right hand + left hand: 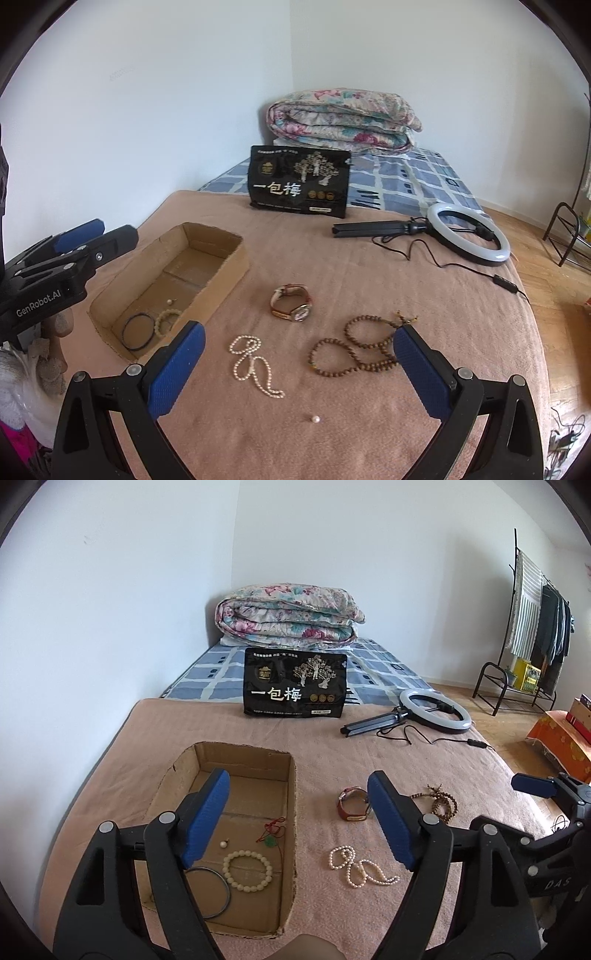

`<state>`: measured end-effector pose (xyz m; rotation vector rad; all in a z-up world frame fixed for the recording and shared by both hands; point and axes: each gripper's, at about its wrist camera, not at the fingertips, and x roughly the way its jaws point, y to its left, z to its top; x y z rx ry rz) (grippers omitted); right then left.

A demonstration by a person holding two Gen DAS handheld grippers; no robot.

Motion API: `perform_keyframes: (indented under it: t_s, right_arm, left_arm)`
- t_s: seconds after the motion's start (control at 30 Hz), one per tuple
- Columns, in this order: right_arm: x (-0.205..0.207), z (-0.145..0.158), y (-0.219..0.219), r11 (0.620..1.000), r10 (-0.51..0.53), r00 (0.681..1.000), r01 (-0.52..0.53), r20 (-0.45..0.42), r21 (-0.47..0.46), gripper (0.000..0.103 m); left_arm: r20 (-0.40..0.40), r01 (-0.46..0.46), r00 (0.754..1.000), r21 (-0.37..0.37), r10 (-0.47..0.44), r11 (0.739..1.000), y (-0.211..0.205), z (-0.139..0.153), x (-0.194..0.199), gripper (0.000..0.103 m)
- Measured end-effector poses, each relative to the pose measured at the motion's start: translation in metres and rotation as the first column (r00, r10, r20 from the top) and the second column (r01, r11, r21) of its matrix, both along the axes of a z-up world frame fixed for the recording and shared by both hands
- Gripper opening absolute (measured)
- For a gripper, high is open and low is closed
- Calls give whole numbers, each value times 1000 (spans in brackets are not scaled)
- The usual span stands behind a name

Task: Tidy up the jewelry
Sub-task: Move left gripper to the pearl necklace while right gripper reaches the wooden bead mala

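while the left gripper (pixel 297 816) and right gripper (pixel 297 369) hang spread and empty, the pearl necklace (pixel 253 363), watch (pixel 291 304) and wooden beads (pixel 356 345) lie right of the cardboard box (pixel 225 280).

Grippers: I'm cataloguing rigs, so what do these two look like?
Left gripper and right gripper match: black plastic frames with triangular cutouts, silver pivot pins, and textured blue pads. The left body reads "GenRobot.AI" in white; the right shows "DAS".
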<state>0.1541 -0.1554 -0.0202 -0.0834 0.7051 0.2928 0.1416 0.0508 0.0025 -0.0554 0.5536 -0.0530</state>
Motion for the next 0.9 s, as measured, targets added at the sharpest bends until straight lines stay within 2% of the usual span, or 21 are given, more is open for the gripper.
perform_keyframes:
  t_s: [0.1, 0.33, 0.57, 0.9]
  right_arm:
    - [0, 0, -15, 999, -38, 999, 38, 24, 4, 103]
    - [11, -2, -54, 993, -113, 994, 113, 4, 17, 103]
    - [32, -19, -88, 983, -167, 982, 172, -85, 63, 103]
    - [54, -46, -105, 972, -196, 960, 216, -200, 87, 103]
  left_arm:
    - [-18, 16, 1000, -8, -16, 1000, -7, -4, 2, 79]
    - [-78, 70, 994, -16, -71, 997, -29, -18, 11, 79]
    - [-161, 125, 978, -44, -130, 991, -50, -42, 20, 79]
    - [-286, 172, 940, -69, -184, 983, -72, -81, 36, 79]
